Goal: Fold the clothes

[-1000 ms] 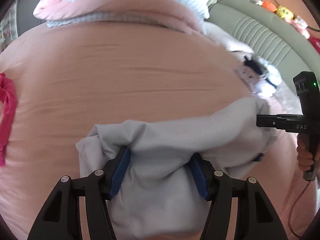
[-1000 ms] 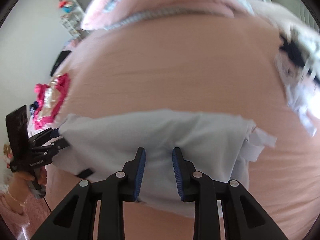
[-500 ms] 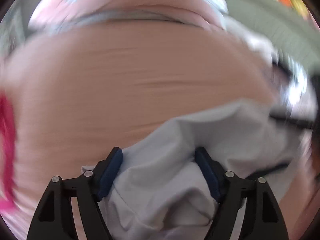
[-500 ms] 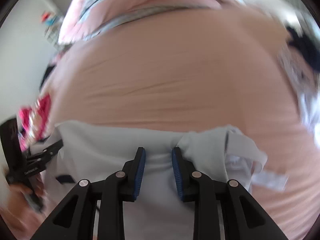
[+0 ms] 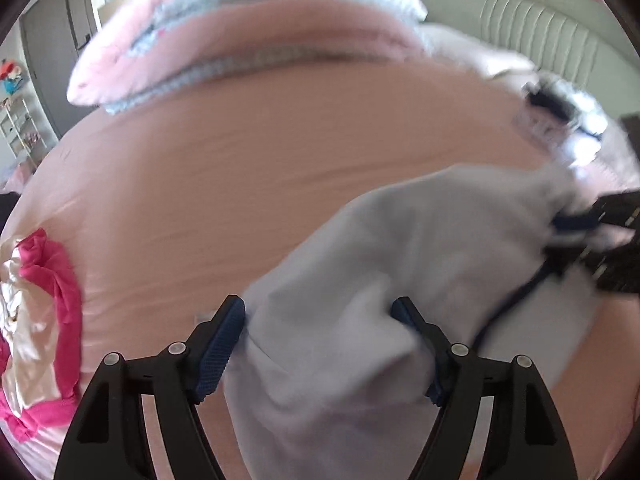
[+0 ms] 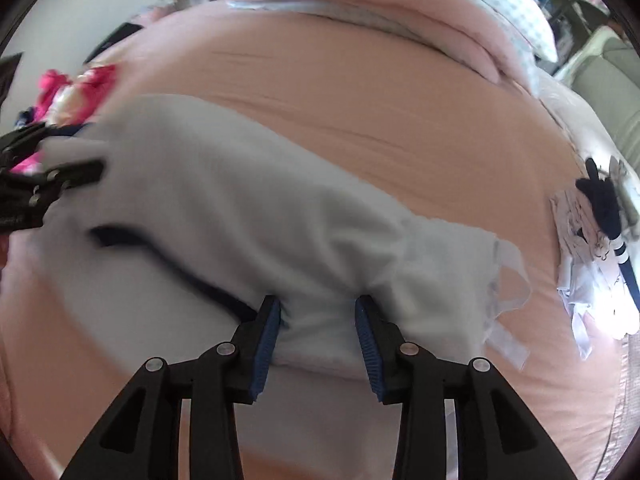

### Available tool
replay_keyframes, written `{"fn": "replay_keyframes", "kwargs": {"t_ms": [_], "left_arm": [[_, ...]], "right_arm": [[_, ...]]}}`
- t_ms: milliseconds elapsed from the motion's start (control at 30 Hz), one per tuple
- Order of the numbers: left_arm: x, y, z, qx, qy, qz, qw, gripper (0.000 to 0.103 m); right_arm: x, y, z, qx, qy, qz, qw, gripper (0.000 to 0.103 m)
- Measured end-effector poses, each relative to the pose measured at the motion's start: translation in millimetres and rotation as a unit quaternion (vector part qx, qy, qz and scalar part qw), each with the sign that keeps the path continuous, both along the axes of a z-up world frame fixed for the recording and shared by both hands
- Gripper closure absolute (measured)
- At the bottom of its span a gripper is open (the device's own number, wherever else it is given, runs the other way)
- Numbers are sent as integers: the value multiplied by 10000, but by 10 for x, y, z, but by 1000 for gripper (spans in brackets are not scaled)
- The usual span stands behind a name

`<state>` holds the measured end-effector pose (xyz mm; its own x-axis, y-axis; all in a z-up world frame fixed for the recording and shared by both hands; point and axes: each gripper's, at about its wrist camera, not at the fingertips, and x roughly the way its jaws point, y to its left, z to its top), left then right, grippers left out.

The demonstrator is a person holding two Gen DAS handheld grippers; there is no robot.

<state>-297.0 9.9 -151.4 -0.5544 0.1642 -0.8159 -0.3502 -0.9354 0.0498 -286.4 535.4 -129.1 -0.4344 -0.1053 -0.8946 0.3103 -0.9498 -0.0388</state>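
A pale blue garment (image 5: 420,248) (image 6: 240,200) with a dark blue strap (image 6: 160,252) lies bunched on the pink bed sheet (image 5: 240,160), stretched between both grippers. My left gripper (image 5: 316,312) has its fingers wide apart, with a thick fold of the garment filling the gap. In the right wrist view the left gripper (image 6: 60,160) sits at the garment's left end. My right gripper (image 6: 318,304) pinches a bunch of the fabric near its frilled end. It shows at the far right of the left wrist view as the right gripper (image 5: 592,224).
A pink and cream heap of clothes (image 5: 48,280) (image 6: 76,84) lies at the bed's left. White and navy clothes (image 6: 592,240) lie at the right. A rolled pink and blue quilt (image 5: 240,32) crosses the far end. A grey padded headboard (image 5: 540,20) stands behind.
Both grippers have swung with the garment, which now runs slanted across the bed instead of level. The right jaws stand slightly wider. The left jaws keep the same wide gap.
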Motion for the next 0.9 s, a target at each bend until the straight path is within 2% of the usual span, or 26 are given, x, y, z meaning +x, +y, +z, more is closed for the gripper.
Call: {"fn": "replay_keyframes", "kwargs": {"t_ms": [67,133,167,333,400,433,500,567,633,667,733,800,867,900], "left_arm": [[-183,-65,-18,168,-103,119,9997,27],[-328,-139,56,292,-120,262,9992,27],[-312,-167,84,327,-181,187,9991,27],[-232,-308,225,501,-485,-188,9974,23],[-201,-365,281,570,-606,-337,9960,23],[-182,-395,313,623,-661,-403,9950,23],[-78,-519,482,1294,-513,-276,9899,23],[44,-618,640,1833,-18,-63,9830,23],[89,-649,664,1747,328,340,9835,23],[78,-654,612,1604,336,630,9845,24],[-2,-714,474,1597,190,970,9822,24],[57,-734,318,1528,2,1026,9829,24],[173,-720,219,1092,-47,991,9891,24],[177,-733,176,695,-43,1005,9925,24]], "right_arm": [[-210,52,58,-309,2,-140,9994,65],[-320,98,144,-76,235,-201,9995,65],[-380,115,170,73,315,-189,9993,65],[-481,208,88,535,15,444,9976,65],[-443,275,189,313,-119,571,9978,65],[-434,329,258,43,-185,555,9983,64],[-441,434,403,-373,-180,368,9985,64],[-473,540,530,-702,-7,-13,9975,64],[-551,611,588,-969,76,-427,9943,64],[-574,617,549,-1002,82,-543,9934,64],[-610,628,462,-1043,61,-749,9917,64],[-610,629,310,-928,-169,-796,9924,64],[-656,631,130,-703,-323,-673,9947,66],[-646,647,120,-652,-249,-573,9959,68]]}}
